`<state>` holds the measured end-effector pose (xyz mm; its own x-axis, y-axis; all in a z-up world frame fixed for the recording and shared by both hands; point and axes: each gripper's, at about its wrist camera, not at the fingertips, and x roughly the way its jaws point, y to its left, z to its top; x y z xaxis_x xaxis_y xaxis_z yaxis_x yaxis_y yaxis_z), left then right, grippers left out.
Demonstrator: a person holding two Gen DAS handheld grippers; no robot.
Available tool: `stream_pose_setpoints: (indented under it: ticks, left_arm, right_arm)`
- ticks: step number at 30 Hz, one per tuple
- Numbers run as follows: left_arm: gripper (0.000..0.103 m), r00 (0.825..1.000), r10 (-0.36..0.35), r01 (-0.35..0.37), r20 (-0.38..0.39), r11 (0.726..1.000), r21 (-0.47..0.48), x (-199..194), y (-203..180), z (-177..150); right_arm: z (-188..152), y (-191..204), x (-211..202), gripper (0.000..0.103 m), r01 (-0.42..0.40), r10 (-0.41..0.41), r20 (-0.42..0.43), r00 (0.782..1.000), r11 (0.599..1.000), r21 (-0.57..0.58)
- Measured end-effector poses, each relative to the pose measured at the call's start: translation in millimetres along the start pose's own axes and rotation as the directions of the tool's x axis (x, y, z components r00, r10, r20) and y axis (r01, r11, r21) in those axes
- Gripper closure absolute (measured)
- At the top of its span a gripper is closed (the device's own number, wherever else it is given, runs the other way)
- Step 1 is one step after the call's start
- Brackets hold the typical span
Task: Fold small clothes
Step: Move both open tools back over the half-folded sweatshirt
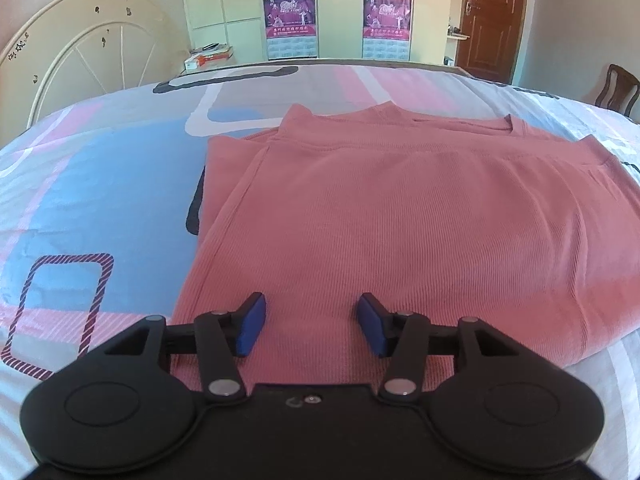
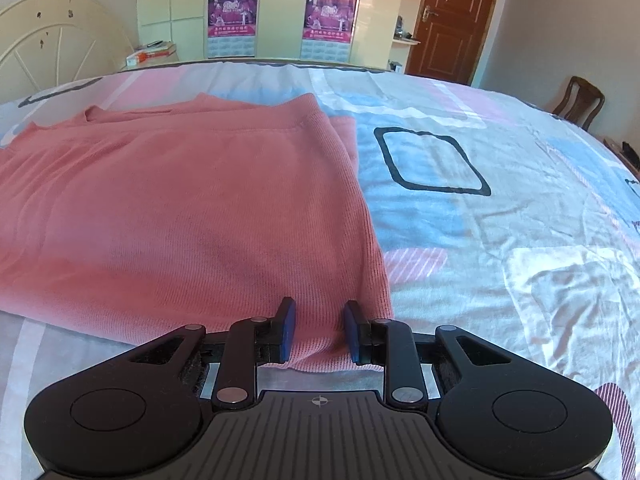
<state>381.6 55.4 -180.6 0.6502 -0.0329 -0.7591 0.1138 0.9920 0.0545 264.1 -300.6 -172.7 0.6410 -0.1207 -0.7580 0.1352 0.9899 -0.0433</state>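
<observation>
A pink ribbed knit garment lies flat on the bed, its sleeves folded in and its neckline at the far side. My left gripper is low over the near hem, towards the garment's left side. It is open, with flat cloth between the blue pads. My right gripper sits at the near right corner of the same garment. Its jaws stand narrower but apart, and a slight pucker of cloth lies between its pads. Nothing is lifted.
The bedsheet is patterned in pink, blue and white and is wrinkled at the right. A cream headboard stands at the far left. Beyond the bed are a wardrobe with posters, a brown door and a wooden chair.
</observation>
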Motion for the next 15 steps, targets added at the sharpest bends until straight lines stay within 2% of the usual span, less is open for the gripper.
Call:
stream_pose_setpoints:
  ticks: [4, 8, 10, 12, 15]
  left_arm:
    - [0.051, 1.000, 0.007, -0.007, 0.000, 1.000, 0.014, -6.3, -3.9, 3.3]
    - [0.047, 0.999, 0.006, -0.006, 0.037, 1.000, -0.007, -22.6, -5.4, 10.4]
    - [0.043, 0.998, -0.004, 0.006, 0.057, 1.000, -0.018, -29.3, -10.9, 18.0]
    - [0.043, 0.997, -0.016, 0.017, 0.072, 1.000, -0.008, -31.2, -21.2, 26.5]
    - [0.043, 0.996, -0.039, 0.037, 0.085, 0.999, 0.023, -29.2, -41.2, 40.1]
  right_arm:
    - [3.3, -0.1, -6.1, 0.076, -0.028, 0.028, 0.002, 1.000, 0.999, -0.028]
    - [12.7, 3.1, -23.7, 0.075, -0.098, 0.098, 0.063, 0.993, 0.995, -0.008]
    - [23.0, 12.8, -30.0, 0.070, -0.133, 0.135, 0.092, 0.987, 0.991, -0.024]
    - [34.8, 26.9, -31.9, 0.053, -0.175, 0.179, 0.109, 0.978, 0.984, -0.045]
    - [49.1, 56.7, -35.4, 0.053, -0.216, 0.228, 0.148, 0.962, 0.972, -0.094]
